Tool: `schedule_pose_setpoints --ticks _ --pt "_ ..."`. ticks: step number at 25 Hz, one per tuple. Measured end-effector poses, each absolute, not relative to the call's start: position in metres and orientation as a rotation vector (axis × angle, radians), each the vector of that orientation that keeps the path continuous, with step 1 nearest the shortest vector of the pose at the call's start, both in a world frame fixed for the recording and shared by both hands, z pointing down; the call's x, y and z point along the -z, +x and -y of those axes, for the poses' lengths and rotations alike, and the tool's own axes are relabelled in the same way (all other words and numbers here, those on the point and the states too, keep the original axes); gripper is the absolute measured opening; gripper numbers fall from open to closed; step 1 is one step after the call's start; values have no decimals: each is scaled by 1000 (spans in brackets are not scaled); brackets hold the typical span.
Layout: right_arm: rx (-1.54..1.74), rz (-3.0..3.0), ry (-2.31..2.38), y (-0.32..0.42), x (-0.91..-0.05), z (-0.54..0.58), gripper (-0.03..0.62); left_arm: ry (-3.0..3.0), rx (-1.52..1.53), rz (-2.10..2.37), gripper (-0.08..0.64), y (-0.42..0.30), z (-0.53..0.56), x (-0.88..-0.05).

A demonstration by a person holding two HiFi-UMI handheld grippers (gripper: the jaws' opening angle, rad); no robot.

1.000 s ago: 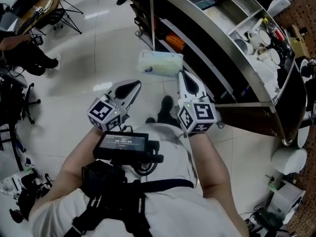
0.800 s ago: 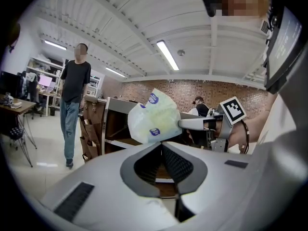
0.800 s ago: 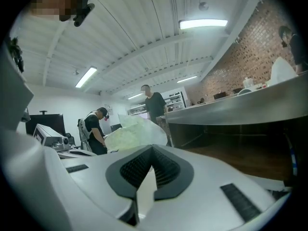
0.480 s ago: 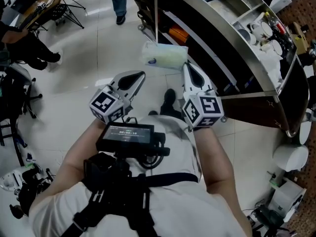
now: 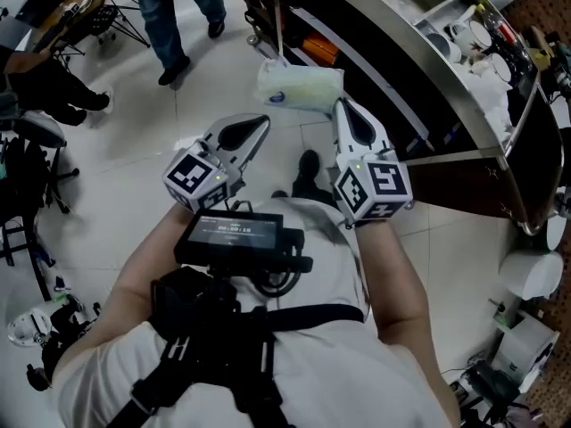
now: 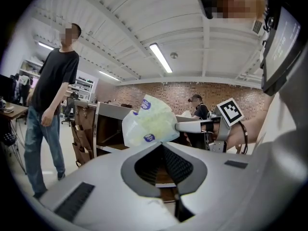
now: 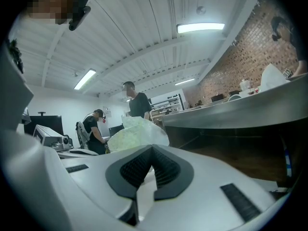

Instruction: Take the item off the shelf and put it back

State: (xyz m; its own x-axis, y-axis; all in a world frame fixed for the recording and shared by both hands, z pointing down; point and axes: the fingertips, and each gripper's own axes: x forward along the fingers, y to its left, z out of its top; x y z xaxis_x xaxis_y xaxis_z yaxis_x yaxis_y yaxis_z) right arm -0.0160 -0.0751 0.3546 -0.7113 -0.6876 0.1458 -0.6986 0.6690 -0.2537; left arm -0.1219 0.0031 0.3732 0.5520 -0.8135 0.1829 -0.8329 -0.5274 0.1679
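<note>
A pale green and white plastic pack (image 5: 299,86) hangs in the air in front of the curved metal shelf (image 5: 406,74). My right gripper (image 5: 341,105) is shut on the pack's right edge. In the right gripper view the pack (image 7: 137,133) bulges just beyond the closed tips (image 7: 152,148). To the left of it my left gripper (image 5: 262,124) is shut and holds nothing, a little short of the pack. From the left gripper view I see the pack (image 6: 149,124) and the right gripper (image 6: 180,127) pinching it, past my own closed tips (image 6: 161,144).
A person in jeans (image 5: 174,16) walks on the tiled floor at the upper left; the same person (image 6: 50,105) stands left of the shelf (image 6: 106,124). Chairs and a tripod (image 5: 107,20) crowd the far left. White containers (image 5: 526,275) sit at the lower right.
Both grippers and the pack have drifted slightly up and toward the shelf. A person in jeans has walked into view at the upper left.
</note>
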Motion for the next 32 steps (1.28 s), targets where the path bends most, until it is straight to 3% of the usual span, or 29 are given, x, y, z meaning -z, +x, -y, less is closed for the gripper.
schedule_pose_setpoints --ticks 32 --pt "-491 2822 1262 8 -348 81 6 2591 -53 1319 5 -103 8 -355"
